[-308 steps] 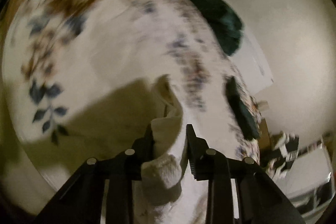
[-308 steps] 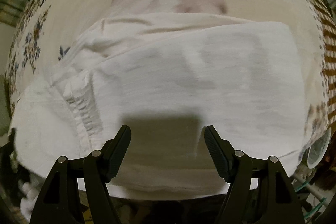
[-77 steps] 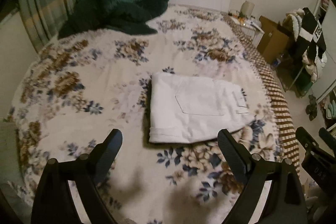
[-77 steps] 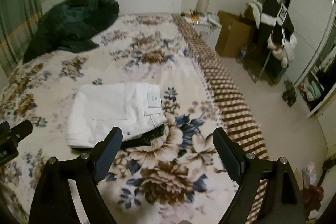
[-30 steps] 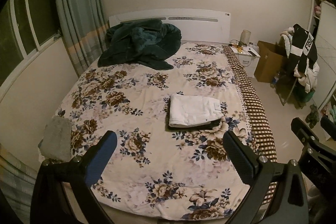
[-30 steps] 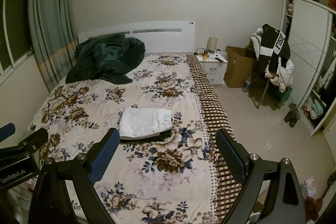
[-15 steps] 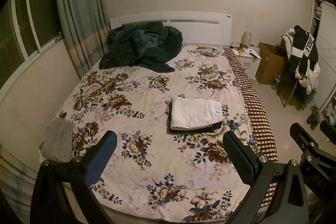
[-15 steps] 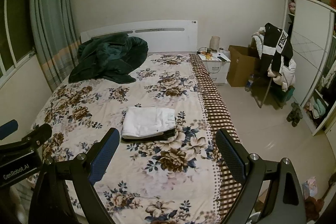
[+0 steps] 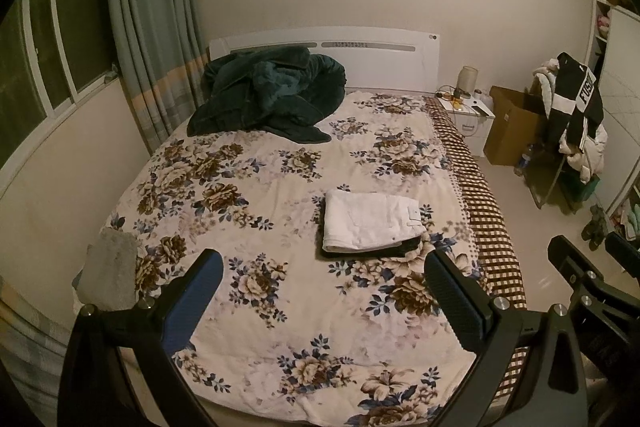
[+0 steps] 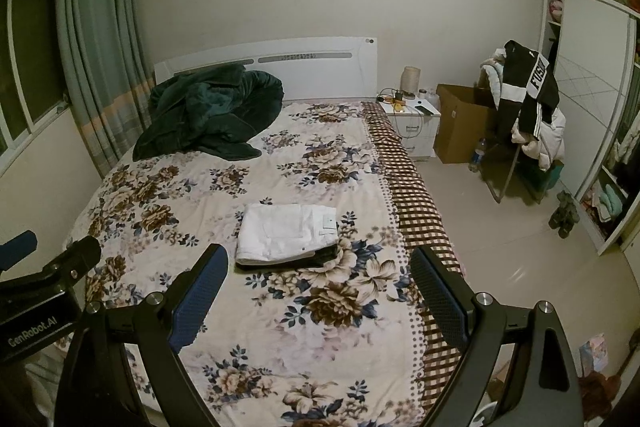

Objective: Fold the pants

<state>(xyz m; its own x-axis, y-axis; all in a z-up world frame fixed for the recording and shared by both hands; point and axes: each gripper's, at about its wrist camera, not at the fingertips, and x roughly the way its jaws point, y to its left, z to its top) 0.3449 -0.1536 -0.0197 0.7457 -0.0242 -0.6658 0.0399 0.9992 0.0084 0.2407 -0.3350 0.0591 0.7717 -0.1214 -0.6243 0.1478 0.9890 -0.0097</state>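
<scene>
The white pants (image 9: 368,221) lie folded in a flat rectangle on top of a dark folded garment (image 9: 400,251) on the floral bedspread (image 9: 280,307). They also show in the right wrist view (image 10: 286,233). My left gripper (image 9: 324,267) is open and empty, well back from the pants near the foot of the bed. My right gripper (image 10: 320,263) is open and empty, also well back from the pants. The right gripper also shows at the right edge of the left wrist view (image 9: 592,279).
A dark green blanket (image 9: 268,95) is heaped by the white headboard (image 9: 360,51). A grey cloth (image 9: 106,271) lies at the bed's left edge. Right of the bed stand a nightstand (image 10: 412,119), a cardboard box (image 10: 460,123), a clothes-laden chair (image 10: 528,115) and a wardrobe (image 10: 592,107).
Both grippers have drawn back and up from the bed, so the folded pants look smaller. In the last half second the views barely shifted. The pants have not moved.
</scene>
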